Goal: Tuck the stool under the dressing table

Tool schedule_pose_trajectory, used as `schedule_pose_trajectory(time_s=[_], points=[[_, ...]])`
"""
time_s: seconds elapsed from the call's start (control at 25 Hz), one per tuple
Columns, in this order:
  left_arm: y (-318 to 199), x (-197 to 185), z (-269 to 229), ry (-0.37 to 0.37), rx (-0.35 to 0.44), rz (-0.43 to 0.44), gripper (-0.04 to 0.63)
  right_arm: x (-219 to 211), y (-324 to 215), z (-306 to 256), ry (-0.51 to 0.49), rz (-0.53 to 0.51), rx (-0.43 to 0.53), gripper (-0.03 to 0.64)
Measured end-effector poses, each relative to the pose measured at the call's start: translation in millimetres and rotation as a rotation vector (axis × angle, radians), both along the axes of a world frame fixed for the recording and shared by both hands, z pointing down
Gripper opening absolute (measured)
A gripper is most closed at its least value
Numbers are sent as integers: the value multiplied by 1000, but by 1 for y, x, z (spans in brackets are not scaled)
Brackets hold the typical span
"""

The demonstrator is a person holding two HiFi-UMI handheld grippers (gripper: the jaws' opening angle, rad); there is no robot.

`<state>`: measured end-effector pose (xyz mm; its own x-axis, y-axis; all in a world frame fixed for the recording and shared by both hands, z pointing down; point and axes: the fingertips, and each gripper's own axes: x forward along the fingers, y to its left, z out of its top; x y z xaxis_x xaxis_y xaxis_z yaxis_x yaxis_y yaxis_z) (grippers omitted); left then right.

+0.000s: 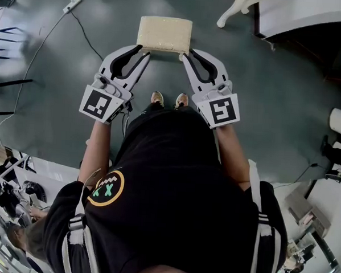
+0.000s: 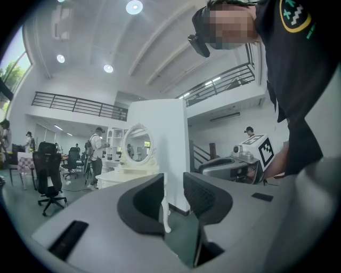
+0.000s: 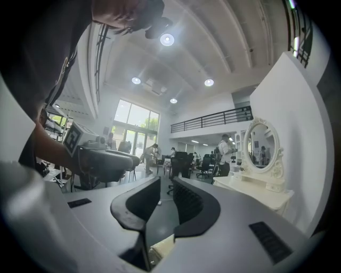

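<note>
Black-shirted person's (image 1: 174, 179) left gripper (image 1: 143, 55) and right gripper (image 1: 185, 56), slightly parted, empty, beside rectangular nubbly cream stool (image 1: 164, 33).

No legible text or numbers

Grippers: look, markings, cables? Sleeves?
Left gripper and right gripper: light grey shells, black ribbed pads. Each carries a white cube with black square markers. A black cable runs off the left one. Sleeves: short, black T-shirt.
</note>
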<state>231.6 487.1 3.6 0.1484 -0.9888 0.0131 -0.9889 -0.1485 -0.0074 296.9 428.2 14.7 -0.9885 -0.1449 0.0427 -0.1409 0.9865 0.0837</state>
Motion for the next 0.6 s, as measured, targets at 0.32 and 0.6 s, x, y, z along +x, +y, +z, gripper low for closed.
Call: schedule_pose_trajectory(time_s=[0.32,0.6], points=[[-8,-3,4,-36,-10,4,412,-7,-6,6,19,-36,-21,478],[-12,-6,6,-81,0,-29,504,-11,-14,8,8,-36,-22,598]])
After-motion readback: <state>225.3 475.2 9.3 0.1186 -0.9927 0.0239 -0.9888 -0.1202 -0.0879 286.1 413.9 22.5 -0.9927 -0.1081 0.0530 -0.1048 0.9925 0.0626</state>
